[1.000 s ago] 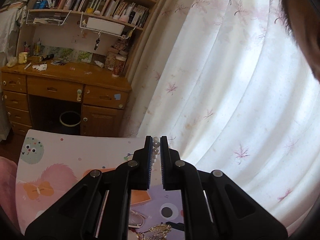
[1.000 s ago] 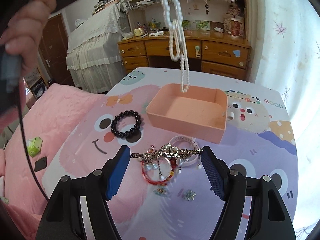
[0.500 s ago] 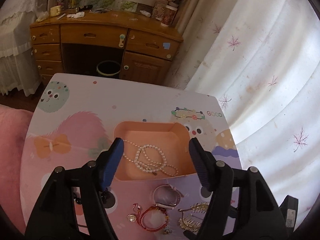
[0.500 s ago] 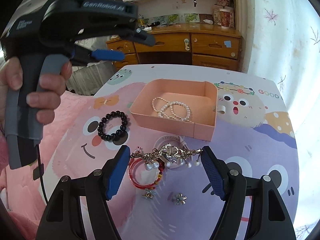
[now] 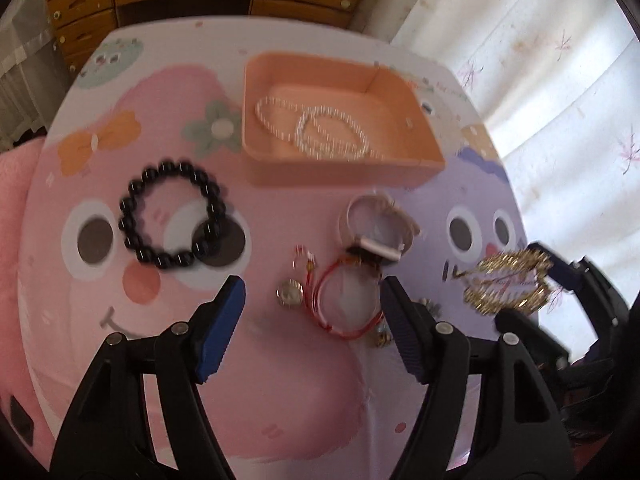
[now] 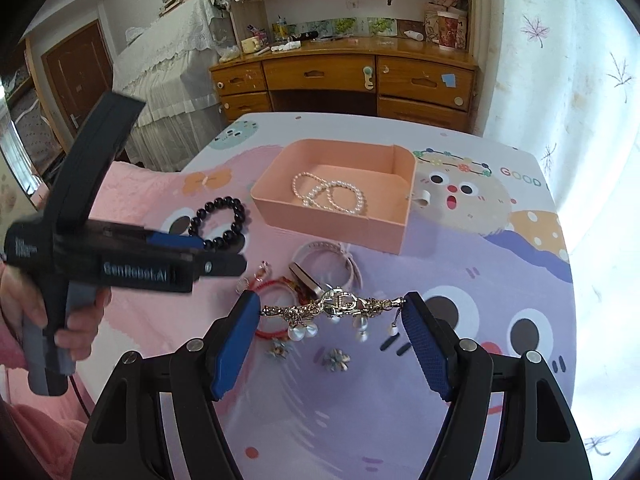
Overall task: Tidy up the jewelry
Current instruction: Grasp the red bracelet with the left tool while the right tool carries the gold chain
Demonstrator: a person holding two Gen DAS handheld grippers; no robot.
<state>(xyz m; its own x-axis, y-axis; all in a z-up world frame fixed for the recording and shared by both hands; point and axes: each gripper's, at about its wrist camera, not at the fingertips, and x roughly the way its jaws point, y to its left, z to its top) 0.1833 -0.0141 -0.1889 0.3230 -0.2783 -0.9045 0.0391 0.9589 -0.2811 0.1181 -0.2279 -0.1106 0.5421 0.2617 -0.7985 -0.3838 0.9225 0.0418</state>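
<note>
Right gripper (image 6: 331, 334) fingers pinch gold pearl hair clip (image 6: 334, 306) end to end: rigid, dangling pearls fragile. Left gripper (image 5: 312, 320) fingers wide, empty above red string bracelet (image 5: 346, 302): limp, light, grab the cord.

The left wrist view is motion-blurred throughout: the pearl necklace (image 5: 320, 132) in the peach tray (image 5: 344, 172) smears into streaks, and the gold hair clip (image 5: 506, 286) at three o'clock shows no detail. The right gripper (image 5: 560, 280) around that clip is cut off by the frame's dark edge. In the right wrist view, the left gripper (image 6: 200, 256) at nine o'clock is blurred, hiding part of the black bead bracelet (image 6: 222, 222). The two small flower pieces (image 6: 336, 360) are too small to identify.
</note>
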